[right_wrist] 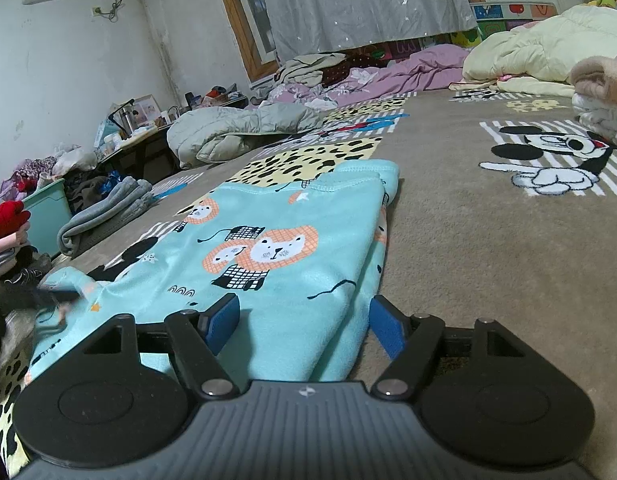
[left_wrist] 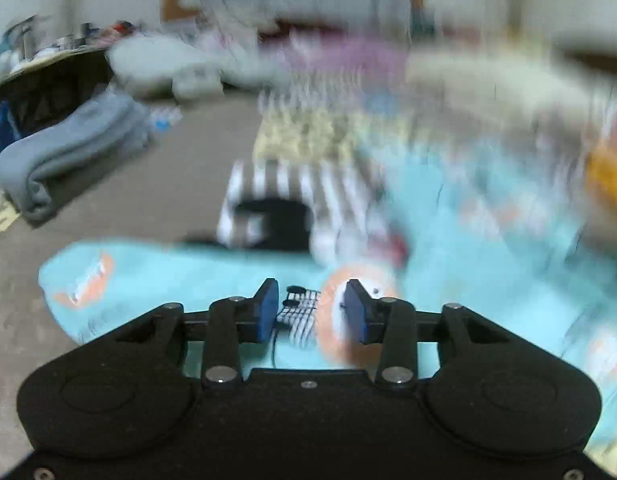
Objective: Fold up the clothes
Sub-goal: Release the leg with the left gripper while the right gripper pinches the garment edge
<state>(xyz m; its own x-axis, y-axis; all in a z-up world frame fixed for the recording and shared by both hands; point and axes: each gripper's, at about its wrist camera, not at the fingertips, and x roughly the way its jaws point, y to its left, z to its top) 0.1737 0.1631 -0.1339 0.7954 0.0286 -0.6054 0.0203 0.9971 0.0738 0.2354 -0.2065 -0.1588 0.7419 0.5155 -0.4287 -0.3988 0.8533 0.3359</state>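
Note:
A turquoise garment (right_wrist: 276,220) printed with orange lions lies flat on the brown cartoon-print blanket (right_wrist: 488,240), with a folded edge along its right side. My right gripper (right_wrist: 304,326) is open and low over the near end, its blue pads (right_wrist: 224,322) straddling that folded edge. In the left wrist view, which is heavily motion-blurred, the same garment (left_wrist: 168,276) spreads under my left gripper (left_wrist: 311,308). Its pads (left_wrist: 268,308) stand apart over the print, holding nothing that I can see. A dark blurred shape (right_wrist: 16,304) sits at the garment's left corner.
A rolled grey blanket (right_wrist: 108,212) lies at the bed's left edge by a teal bin (right_wrist: 48,208) and red clothes (right_wrist: 4,216). A grey jacket (right_wrist: 236,128), purple bedding (right_wrist: 408,72) and a cream duvet (right_wrist: 548,48) are at the back. Folded clothes (right_wrist: 600,96) sit far right.

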